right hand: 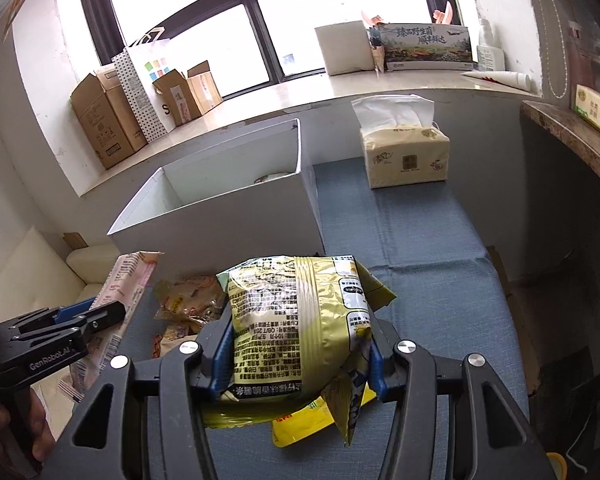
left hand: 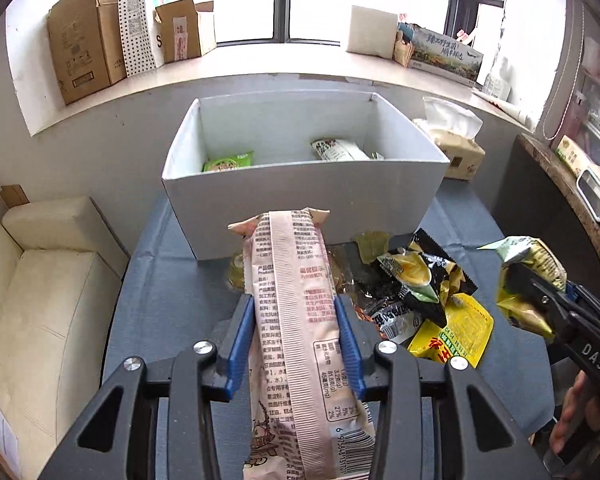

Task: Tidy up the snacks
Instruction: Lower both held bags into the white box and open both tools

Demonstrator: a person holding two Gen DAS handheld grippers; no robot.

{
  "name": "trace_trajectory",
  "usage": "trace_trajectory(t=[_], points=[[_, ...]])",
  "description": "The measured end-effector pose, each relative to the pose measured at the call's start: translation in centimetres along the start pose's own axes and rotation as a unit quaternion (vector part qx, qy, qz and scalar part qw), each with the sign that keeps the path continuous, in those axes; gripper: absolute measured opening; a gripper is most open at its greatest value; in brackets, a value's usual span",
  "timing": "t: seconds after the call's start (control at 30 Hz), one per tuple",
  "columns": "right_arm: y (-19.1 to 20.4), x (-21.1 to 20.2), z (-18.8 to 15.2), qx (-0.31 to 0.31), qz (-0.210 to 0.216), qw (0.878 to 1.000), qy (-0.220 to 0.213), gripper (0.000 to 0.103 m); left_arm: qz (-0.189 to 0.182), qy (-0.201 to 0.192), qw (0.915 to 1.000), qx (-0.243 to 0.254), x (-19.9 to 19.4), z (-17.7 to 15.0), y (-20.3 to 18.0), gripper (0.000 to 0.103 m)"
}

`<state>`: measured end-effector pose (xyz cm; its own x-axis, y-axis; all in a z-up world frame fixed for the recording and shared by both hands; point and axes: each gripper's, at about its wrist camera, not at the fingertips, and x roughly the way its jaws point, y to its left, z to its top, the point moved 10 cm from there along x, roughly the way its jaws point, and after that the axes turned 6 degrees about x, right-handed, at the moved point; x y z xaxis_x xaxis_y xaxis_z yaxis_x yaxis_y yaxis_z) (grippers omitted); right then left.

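While both of my tools are loaded above the blue-clothed table (right hand: 420, 248), the holdings read as follows, nearest first. Item one: my left gripper (left hand: 296, 332), blue pads clamped on either side of a long pink snack packet (left hand: 296, 300), seam side up, its far end pointing at the box. Item two: my right gripper (right hand: 300, 356), closed on a yellow-green snack bag (right hand: 296, 320), printed back upward, held above the table's near middle. Item three: a loose heap of snacks (left hand: 420, 292) on the cloth just before the box's front wall, including a black-and-yellow pouch, a flat yellow packet (left hand: 456, 332) and clear-wrapped pieces. Item four: a white open box (left hand: 300, 196) standing at the table's far left, holding a green packet (left hand: 228, 162) at its left side and a white packet (left hand: 340, 150) at its right. Item five: a tissue pack (right hand: 404, 152) at the table's far right corner, well apart from the heap. Item six: beyond the table, a windowsill (left hand: 260, 60) carrying cardboard cartons (left hand: 84, 44) and a dotted paper bag (left hand: 134, 20).
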<state>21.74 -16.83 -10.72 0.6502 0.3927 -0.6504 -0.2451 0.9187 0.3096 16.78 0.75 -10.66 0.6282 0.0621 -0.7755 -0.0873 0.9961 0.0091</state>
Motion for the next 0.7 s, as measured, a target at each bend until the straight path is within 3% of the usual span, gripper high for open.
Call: trace_trajectory(t=[0.13,0.3,0.57,0.7], points=[[3.1,0.4,1.8,-0.035,0.025,0.999,-0.01,0.057,-0.012,-0.029,0.9995,-0.002,-1.3,2.5,1.0,0.044],[6.3,1.8,6.3,-0.071,0.048,0.996,-0.03,0.057,-0.016,-0.074,0.9971,-0.002,-2.0,8.2,2.9,0.045],[6.6,8.5,13.8,-0.043,0.071,0.996,-0.015,0.057,-0.014,-0.086,0.996,0.02,2.2,17.0,3.8,0.044],[5.6,11.9,16.1,-0.034,0.041,0.999,-0.009,0.057,-0.023,-0.098,0.9948,0.016,5.7,19.7,3.8,0.037]])
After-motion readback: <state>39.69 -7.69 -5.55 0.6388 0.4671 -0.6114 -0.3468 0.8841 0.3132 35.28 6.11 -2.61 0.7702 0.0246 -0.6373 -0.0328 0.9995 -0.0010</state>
